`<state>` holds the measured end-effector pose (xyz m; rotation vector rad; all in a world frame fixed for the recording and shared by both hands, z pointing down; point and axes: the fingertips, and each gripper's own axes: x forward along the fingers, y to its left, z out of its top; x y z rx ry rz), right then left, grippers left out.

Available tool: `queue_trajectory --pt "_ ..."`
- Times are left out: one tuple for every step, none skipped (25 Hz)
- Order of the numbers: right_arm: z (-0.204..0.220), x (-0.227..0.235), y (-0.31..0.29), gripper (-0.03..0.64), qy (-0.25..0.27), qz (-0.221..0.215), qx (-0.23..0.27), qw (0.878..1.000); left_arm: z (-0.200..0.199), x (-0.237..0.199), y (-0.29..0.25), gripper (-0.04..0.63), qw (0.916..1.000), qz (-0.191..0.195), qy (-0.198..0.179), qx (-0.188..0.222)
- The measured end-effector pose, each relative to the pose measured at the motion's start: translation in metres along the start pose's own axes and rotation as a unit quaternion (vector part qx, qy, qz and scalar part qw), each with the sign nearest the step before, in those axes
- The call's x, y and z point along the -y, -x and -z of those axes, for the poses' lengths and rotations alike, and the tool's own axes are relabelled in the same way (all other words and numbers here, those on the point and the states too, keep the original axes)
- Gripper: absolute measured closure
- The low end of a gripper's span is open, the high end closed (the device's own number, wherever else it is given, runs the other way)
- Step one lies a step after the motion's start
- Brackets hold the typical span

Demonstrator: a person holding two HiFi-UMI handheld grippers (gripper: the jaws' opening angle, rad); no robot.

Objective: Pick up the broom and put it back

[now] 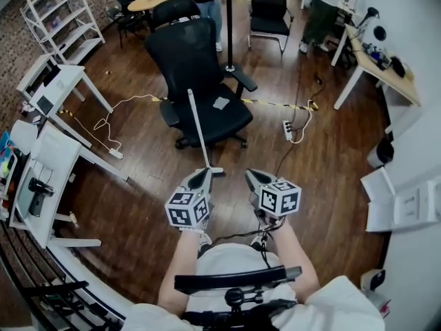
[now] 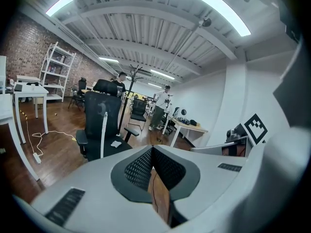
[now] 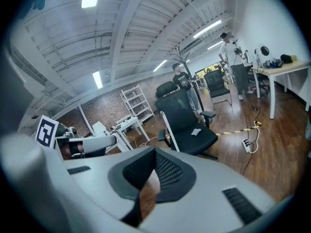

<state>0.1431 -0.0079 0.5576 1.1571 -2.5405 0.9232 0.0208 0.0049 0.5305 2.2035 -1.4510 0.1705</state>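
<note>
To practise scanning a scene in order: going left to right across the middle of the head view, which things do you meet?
White table → broom → power strip → wooden-topped desk. The black office chair overlaps the broom, so it is left out.

Bare floor point(image 1: 138, 209) lies open up to the black chair point(image 1: 196, 61), where the broom point(image 1: 198, 126) leans. Left of the chair stand white counters point(image 1: 52, 161); right of it lies a power strip point(image 1: 287, 129); behind it stands a pole point(image 1: 229, 26).

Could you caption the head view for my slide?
Left gripper and right gripper, both shut, point at a broom by a black office chair.
</note>
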Motion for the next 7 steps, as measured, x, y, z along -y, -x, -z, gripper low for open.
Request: queue_trajectory --pt "0.000 -0.002 0.001 0.606 0.000 0.002 0.000 1.000 0.001 0.001 0.001 0.595 1.0000 0.002 0.000 -0.003" --pt "-0.001 -0.004 0.002 0.606 0.000 0.004 0.001 1.000 0.002 0.001 0.002 0.595 1.0000 0.004 -0.001 -0.004" --pt "-0.002 -0.006 0.002 0.606 0.000 0.004 0.003 1.000 0.001 0.002 0.003 0.595 1.0000 0.006 -0.002 -0.004" --pt "-0.003 -0.008 0.002 0.606 0.001 0.004 0.006 1.000 -0.001 0.002 0.003 0.595 1.0000 0.008 -0.003 -0.003" --pt "-0.004 -0.010 0.001 0.606 0.002 0.004 0.008 1.000 -0.003 0.002 0.003 0.595 0.9999 0.010 -0.005 -0.001" --pt "-0.006 -0.011 0.000 0.606 0.003 0.005 0.010 1.000 -0.006 0.001 0.003 0.595 0.9999 0.012 -0.007 0.002" --pt "-0.007 -0.013 -0.001 0.606 0.004 0.005 0.012 1.000 -0.009 0.001 0.003 0.595 0.9999 0.013 -0.009 0.004"
